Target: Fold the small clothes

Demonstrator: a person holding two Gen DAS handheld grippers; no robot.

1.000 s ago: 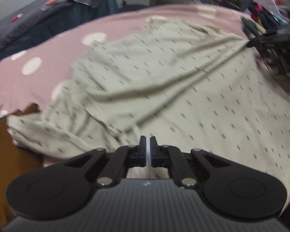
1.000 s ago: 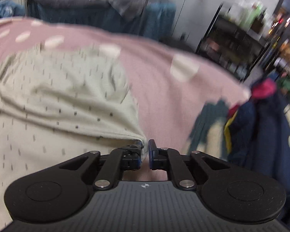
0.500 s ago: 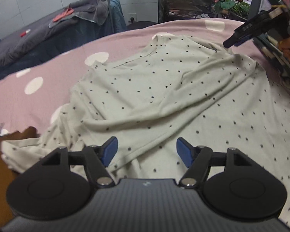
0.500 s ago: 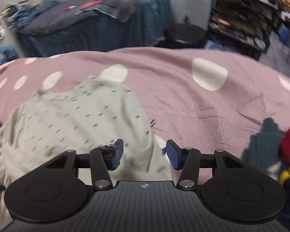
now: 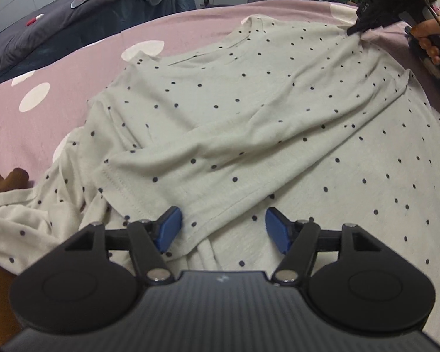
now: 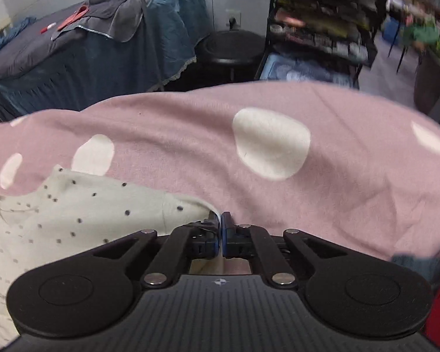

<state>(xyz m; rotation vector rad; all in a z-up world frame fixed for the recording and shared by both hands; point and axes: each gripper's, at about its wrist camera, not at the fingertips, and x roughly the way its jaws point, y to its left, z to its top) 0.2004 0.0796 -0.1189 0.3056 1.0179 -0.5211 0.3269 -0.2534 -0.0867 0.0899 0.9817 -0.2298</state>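
Note:
A pale green shirt with dark dots (image 5: 249,111) lies spread and partly folded over on a pink spotted bedsheet (image 5: 73,67). My left gripper (image 5: 223,228) is open just above the shirt's near hem, holding nothing. My right gripper (image 6: 220,228) is shut on the shirt's edge (image 6: 190,205); in the left wrist view it (image 5: 358,29) pinches the shirt's far right corner near the neckline. The shirt (image 6: 73,211) fills the lower left of the right wrist view.
A brown garment (image 5: 6,182) lies at the sheet's left edge. A table with dark blue and grey cloths (image 6: 73,44) stands behind the bed, with a black stool (image 6: 231,47) and shelving (image 6: 322,29) beyond. Dark and red clothes (image 6: 437,287) lie at the right.
My left gripper opened and let the shirt's hem drop. My right gripper opened, moved to the shirt's far corner and shut on its edge.

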